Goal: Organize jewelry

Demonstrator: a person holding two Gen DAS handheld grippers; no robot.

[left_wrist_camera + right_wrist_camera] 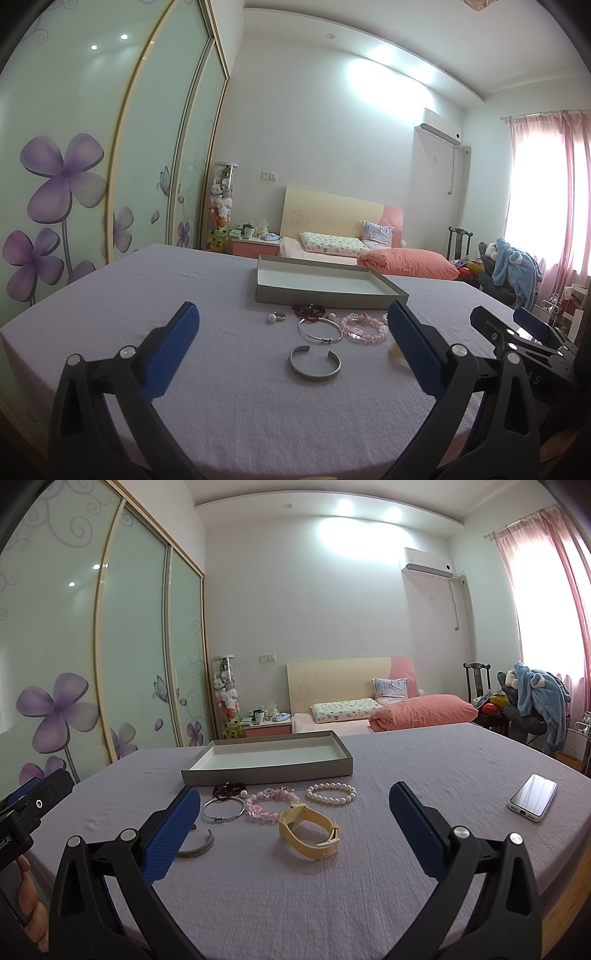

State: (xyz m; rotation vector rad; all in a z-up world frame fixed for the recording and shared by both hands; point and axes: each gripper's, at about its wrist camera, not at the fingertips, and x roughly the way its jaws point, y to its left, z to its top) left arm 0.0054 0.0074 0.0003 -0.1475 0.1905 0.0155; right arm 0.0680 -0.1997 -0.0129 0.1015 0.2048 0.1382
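Jewelry lies on the lilac woven tabletop (pixel 406 760) before a shallow grey cardboard tray (pixel 266 771): round pearl bracelet (pixel 331 794), glossy pink bead bracelet (pixel 271 805), thin silver bangle (pixel 320 330), flat open cuff (pixel 314 363), yellow rubbery watch (pixel 308 830). Left claw (pixel 295 350) and right claw (pixel 295 830) both gape apart, holding nothing.
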